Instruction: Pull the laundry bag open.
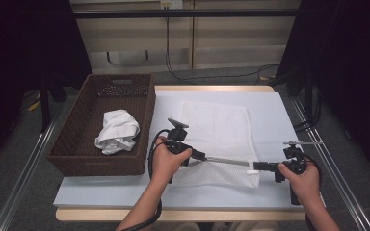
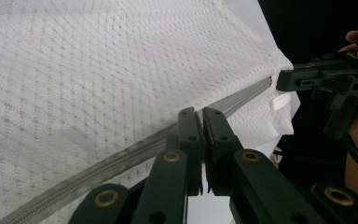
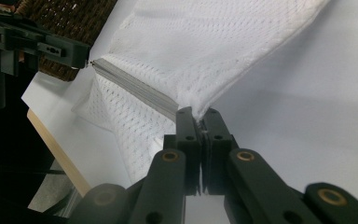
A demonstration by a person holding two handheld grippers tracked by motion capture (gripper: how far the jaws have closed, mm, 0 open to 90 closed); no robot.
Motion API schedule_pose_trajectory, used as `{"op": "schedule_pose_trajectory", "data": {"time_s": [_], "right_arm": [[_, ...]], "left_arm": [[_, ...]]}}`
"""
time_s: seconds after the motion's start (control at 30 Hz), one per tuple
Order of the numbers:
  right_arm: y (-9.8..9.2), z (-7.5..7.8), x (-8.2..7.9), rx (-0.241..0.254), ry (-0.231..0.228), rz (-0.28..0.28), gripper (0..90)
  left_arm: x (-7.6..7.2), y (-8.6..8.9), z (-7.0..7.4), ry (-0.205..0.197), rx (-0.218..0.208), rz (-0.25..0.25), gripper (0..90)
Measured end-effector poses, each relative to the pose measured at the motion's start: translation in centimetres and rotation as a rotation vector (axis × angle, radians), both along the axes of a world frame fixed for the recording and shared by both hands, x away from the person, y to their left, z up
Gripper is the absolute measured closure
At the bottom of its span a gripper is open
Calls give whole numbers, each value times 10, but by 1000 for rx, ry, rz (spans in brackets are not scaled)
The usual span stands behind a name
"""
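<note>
A white mesh bag (image 1: 217,127) lies flat on the white table (image 1: 270,110), its grey zipper (image 1: 226,161) running along the near end. My left gripper (image 1: 203,156) is shut on the small metal zipper pull at the zipper's left end; in the right gripper view the left gripper (image 3: 86,58) has that pull at its tip. My right gripper (image 1: 256,166) is shut on the bag's edge at the zipper's right end. In the left gripper view my jaws (image 2: 199,113) are pressed together over the zipper (image 2: 121,158). The right gripper's closed tips (image 3: 198,112) pinch the mesh bag (image 3: 205,42).
A dark wicker basket (image 1: 77,130) stands on the table's left side with a crumpled white cloth (image 1: 117,131) inside. The table's front edge lies just below both hands. Dark curtains flank the table, and cables lie on the floor behind.
</note>
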State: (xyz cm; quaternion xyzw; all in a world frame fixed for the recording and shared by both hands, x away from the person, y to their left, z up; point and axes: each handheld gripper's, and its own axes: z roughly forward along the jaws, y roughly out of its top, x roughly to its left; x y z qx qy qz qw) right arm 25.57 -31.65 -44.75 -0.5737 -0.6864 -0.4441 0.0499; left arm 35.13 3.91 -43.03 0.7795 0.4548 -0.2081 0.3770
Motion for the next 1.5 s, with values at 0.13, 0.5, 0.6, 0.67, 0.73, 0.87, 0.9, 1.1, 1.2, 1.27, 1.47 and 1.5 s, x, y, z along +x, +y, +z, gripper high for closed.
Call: {"op": "schedule_pose_trajectory", "data": {"time_s": [0.13, 0.5, 0.6, 0.67, 0.73, 0.87, 0.9, 1.1, 1.2, 1.27, 1.47, 1.5], "right_arm": [[0, 0, 0, 8, -2, 0, 884], [-1, 0, 0, 3, 5, -4, 884], [0, 0, 0, 1, 0, -3, 883], [0, 0, 0, 0, 1, -2, 884], [0, 0, 0, 1, -1, -3, 884], [-1, 0, 0, 3, 2, -3, 884], [-1, 0, 0, 7, 2, -3, 884], [0, 0, 0, 0, 1, -3, 884], [-1, 0, -1, 1, -3, -2, 884], [0, 0, 0, -2, -2, -2, 884], [0, -2, 0, -5, 6, -4, 884], [0, -2, 0, -7, 7, -6, 884]], "left_arm": [[0, 0, 0, 7, -3, 1, 868], [0, 3, 1, 5, 2, 8, 868], [0, 4, 0, 6, 2, 5, 868], [0, 5, 0, 4, 0, 12, 868], [0, 5, 1, 1, 4, 12, 868], [0, 9, 2, 3, -4, 23, 868], [0, 10, 2, 3, -5, 27, 868], [0, 11, 1, 7, -6, 16, 868], [-1, 12, 1, -5, 0, 11, 868], [-1, 13, 2, -15, 6, 18, 868], [-3, 15, -1, -8, -8, 12, 868], [-3, 16, -1, -12, -8, 12, 868]]}}
